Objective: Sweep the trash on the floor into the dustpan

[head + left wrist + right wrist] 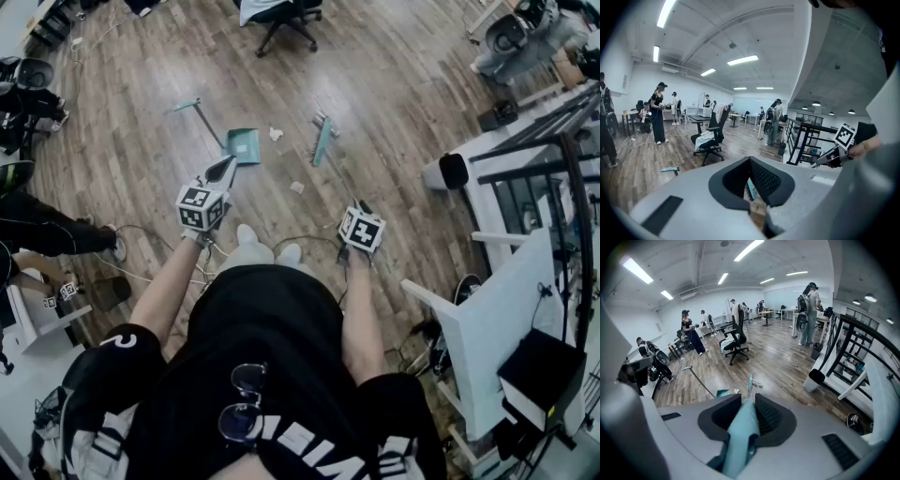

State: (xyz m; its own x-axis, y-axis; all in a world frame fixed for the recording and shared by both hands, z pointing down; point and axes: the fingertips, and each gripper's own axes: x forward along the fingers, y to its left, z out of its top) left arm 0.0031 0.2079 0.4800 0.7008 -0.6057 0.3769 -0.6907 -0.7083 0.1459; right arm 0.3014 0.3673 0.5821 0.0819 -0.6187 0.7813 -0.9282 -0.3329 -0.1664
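The wooden floor (394,94) stretches far ahead of the standing person, and everything for the task lies on it a little way off. The broom (322,142) is the longest thing. Its teal head rests on the boards to the right of centre, and its handle (740,437) runs back between the jaws of the right gripper (360,212), which are clamped on it. To the left of the broom sits the teal dustpan (244,146), with its long handle running off far and left. Nothing shows in its tray, so it looks empty, though the tray is small in the head view. The left gripper (225,167) hangs just on the near side of the dustpan. In its own view its jaws are drawn together at the tips with nothing between them. A crumpled paper (276,134) lies just right of the dustpan, between it and the broom head. A smaller scrap (297,187) lies nearer the person, apart from both. The sweeping seems to be at its very start: broom in grip, trash not yet in the pan. The next move probably calls for the left gripper to take the dustpan handle and steady it. The right would then draw the broom leftward, pushing the paper and after it the scrap towards the tray mouth.
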